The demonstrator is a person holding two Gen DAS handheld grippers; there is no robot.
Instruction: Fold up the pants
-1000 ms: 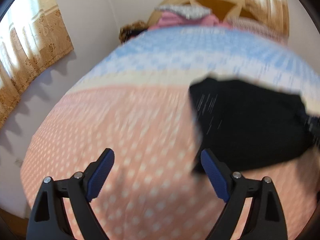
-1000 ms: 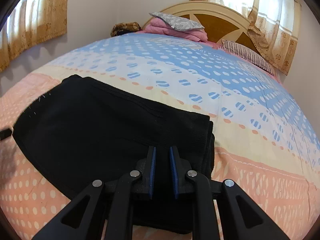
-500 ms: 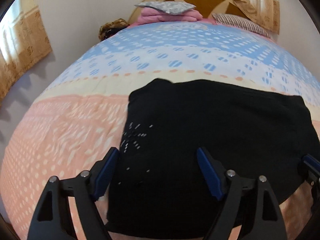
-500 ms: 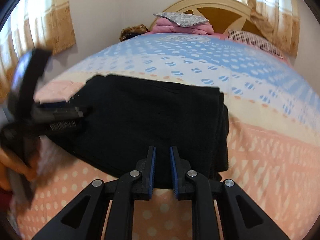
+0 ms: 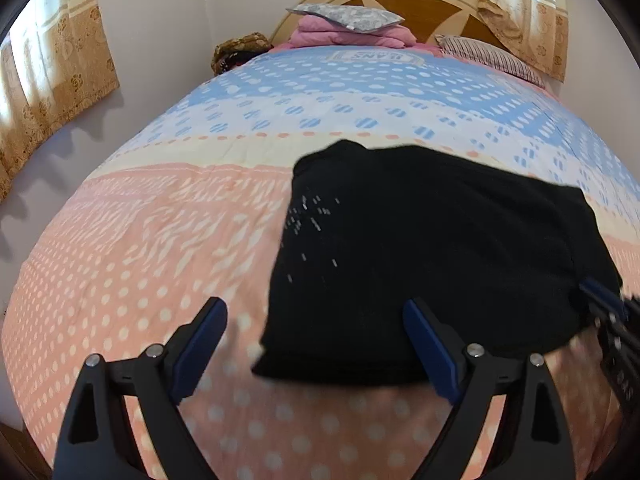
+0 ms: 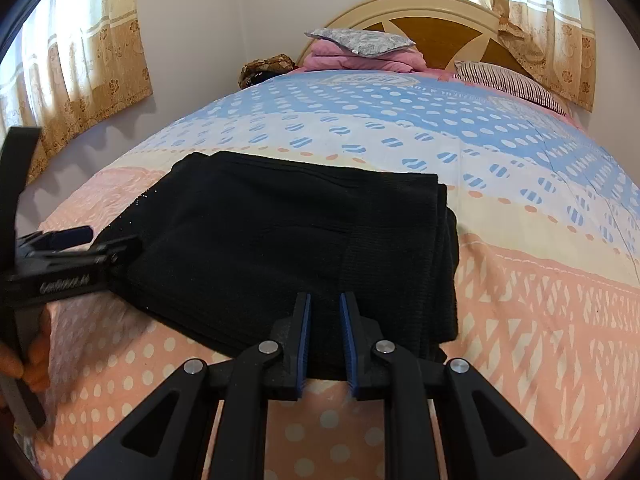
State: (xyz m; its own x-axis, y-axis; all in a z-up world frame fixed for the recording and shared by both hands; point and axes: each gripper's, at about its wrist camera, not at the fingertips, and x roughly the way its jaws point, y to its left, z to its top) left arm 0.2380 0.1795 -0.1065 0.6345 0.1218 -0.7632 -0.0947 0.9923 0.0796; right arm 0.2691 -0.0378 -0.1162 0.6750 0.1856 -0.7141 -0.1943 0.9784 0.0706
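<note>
The black pants (image 5: 432, 264) lie folded into a thick rectangle on the bed (image 5: 160, 240); they also show in the right wrist view (image 6: 296, 248). My left gripper (image 5: 316, 340) is open and empty, its right finger over the pants' near left corner. It also shows at the left edge of the right wrist view (image 6: 80, 244). My right gripper (image 6: 324, 340) is shut, with only a narrow slit between the pads, at the pants' near edge; nothing shows clamped between them. Its tip shows at the right in the left wrist view (image 5: 604, 300).
The bed has a pink, cream and blue dotted cover (image 6: 520, 184). Pillows and a folded pink blanket (image 6: 360, 52) are stacked by the wooden headboard (image 6: 440, 24). A wall and curtains (image 5: 52, 80) run along the left side.
My left gripper swung right toward the pants, then drew back a little to the left. My right gripper pulled back toward the pants' near edge, staying shut. The pants stayed in place.
</note>
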